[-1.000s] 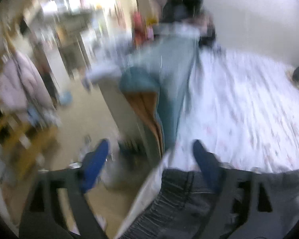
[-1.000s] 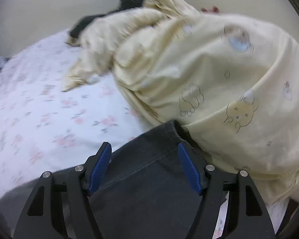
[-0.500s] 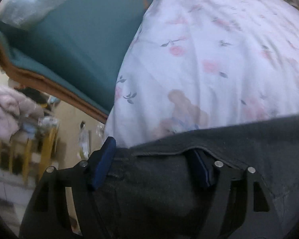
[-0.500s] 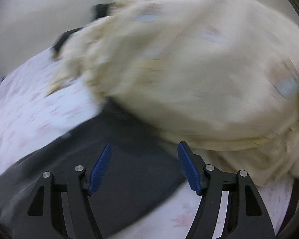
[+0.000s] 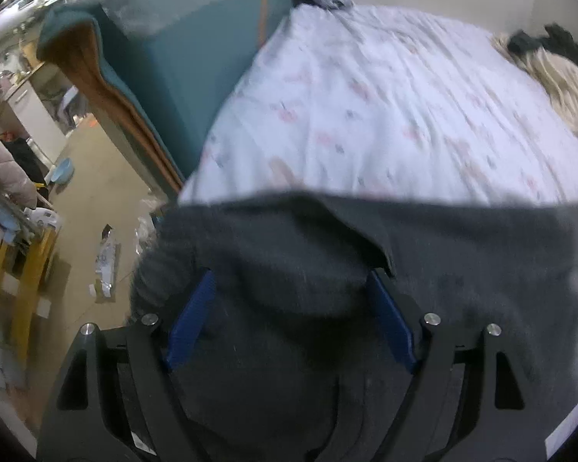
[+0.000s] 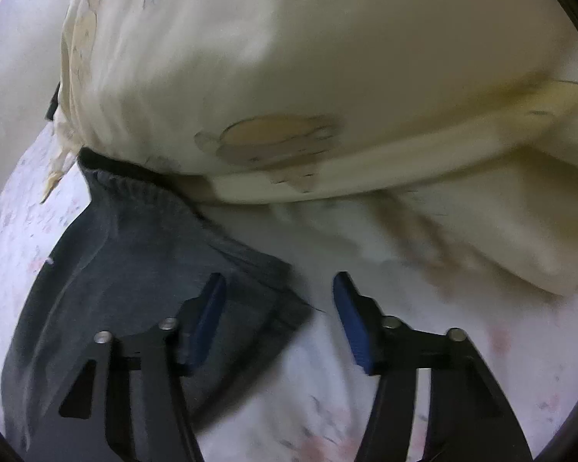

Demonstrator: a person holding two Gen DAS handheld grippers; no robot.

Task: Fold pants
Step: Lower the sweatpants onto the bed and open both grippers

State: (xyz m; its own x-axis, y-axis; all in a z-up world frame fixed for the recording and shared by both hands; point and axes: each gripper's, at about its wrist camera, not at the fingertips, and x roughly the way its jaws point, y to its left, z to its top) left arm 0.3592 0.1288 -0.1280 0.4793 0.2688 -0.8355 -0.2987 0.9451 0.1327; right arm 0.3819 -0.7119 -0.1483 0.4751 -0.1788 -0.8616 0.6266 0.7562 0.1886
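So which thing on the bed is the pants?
Start at the big bed with the white flowery sheet. Beside the puffy cream quilt with cartoon bears lie the pants. They are the only dark grey thing, flat, with a ribbed stretchy waistband.

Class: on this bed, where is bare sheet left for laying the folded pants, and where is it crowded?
Free: the floral sheet beyond the dark pants, between the teal headboard and the cream quilt. Crowded: by that quilt, which overlaps the pants' waistband.
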